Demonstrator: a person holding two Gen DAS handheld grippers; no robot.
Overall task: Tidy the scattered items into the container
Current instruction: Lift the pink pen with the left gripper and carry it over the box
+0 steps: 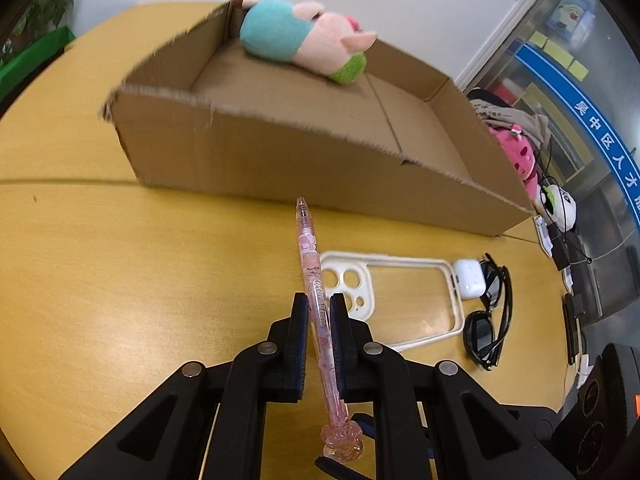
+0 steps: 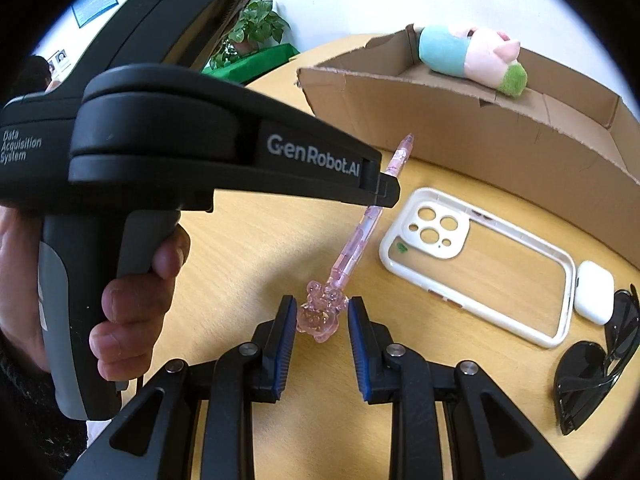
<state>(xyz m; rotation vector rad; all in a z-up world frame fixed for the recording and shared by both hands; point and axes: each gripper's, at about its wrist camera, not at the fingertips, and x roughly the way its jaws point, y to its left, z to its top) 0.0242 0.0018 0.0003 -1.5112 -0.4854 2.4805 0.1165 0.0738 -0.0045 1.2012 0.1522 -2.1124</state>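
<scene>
My left gripper is shut on a pink transparent pen and holds it above the yellow table, tip toward the cardboard box. The pen also shows in the right wrist view, held by the left gripper. My right gripper is open, its fingers either side of the pen's flower-shaped end, not gripping it. A plush pig lies in the box's far corner. A white phone case, a white earbud case and black sunglasses lie on the table.
The yellow wooden table carries the box at its far side. Pink and panda plush toys and cables sit beyond the box's right end. A potted plant stands behind the table. A hand holds the left gripper's handle.
</scene>
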